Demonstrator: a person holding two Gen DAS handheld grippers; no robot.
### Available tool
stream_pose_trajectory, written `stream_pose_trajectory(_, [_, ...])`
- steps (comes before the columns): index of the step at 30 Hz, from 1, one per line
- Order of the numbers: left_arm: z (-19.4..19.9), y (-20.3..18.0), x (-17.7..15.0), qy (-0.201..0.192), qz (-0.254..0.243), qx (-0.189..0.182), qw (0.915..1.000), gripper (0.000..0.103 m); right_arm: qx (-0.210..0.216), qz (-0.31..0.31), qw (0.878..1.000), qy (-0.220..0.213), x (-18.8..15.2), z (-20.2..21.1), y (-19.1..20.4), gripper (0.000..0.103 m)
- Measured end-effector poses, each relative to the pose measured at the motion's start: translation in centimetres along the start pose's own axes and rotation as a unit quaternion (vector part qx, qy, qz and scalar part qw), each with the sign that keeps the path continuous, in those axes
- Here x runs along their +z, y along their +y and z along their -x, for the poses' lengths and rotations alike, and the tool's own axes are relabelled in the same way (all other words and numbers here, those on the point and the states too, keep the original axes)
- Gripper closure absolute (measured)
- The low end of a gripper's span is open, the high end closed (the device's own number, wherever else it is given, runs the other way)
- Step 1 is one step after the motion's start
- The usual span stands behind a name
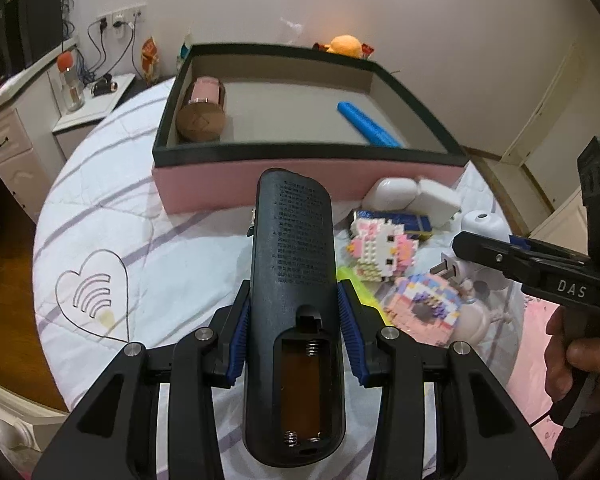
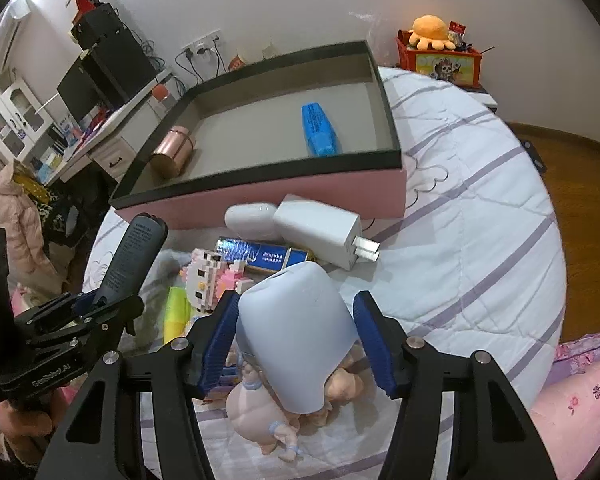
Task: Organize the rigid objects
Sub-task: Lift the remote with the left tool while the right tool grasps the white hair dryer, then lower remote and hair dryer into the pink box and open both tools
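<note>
The left gripper (image 1: 292, 328) pinches a black remote (image 1: 294, 300) just short of the box (image 1: 300, 158), which holds a pink jar (image 1: 202, 110) and blue marker (image 1: 366, 124). The right gripper (image 2: 296, 336) straddles a doll (image 2: 296, 344), pads apart; several toys remain on the bed.

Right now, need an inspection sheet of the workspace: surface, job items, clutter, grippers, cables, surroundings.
Surface: quilted bedspread, striped.
Job's things: pink box holds copper canister and blue block; black remote, battery bay open.
Clutter: white charger, brick-built cat, doll figure.
Grippers: left hand-held gripper clamps the remote; right hand-held gripper straddles the figure, right pad apart.
Cables: plugged into wall sockets.
Surroundings: desk, orange plush.
</note>
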State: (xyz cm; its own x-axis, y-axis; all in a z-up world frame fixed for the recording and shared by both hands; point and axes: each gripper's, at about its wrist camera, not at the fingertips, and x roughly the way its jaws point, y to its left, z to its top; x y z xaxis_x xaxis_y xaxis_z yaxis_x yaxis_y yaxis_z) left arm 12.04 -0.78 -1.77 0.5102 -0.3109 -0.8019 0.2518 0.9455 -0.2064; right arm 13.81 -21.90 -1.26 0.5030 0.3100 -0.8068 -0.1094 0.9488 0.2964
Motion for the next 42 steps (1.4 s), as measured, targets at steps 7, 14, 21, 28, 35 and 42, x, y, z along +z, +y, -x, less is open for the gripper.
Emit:
stream_pose_trajectory(7, [1.2,-0.1,0.7,-0.015,-0.003,0.001,0.9999,0.062,0.009,0.0,1.0,-0.016,0.5,1.1,0.2,0.043])
stream_pose_trajectory(14, [2.7,-0.4,2.7,-0.03,-0.003,0.0,0.9995,0.062,0.016,0.017,0.999,-0.035,1.6,2.6,1.5,0.043])
stream_pose_trajectory(21, [3.9,-1.0,6.7,-0.056,-0.011,0.011,0.9983,0.062,0.016,0.048,0.996,-0.067,5.9,4.0,3.5,0.043])
stream_pose_trajectory(28, [1.5,-0.7,12.2,-0.072,-0.016,0.027,0.9969,0.062,0.012,0.058,0.995,-0.075,10.9,2.0,4.0,0.043])
stream_pose_trajectory(35, [-3.7,0.0,16.3,-0.055,-0.014,0.045,0.9973,0.062,-0.006,0.041,0.998,-0.042,14.2,-3.4,2.4,0.043])
stream_pose_trajectory(42, [-8.2,0.0,17.0,-0.017,-0.013,0.049,0.9986,0.062,-0.021,0.034,0.999,0.003,15.3,-7.6,1.3,0.043])
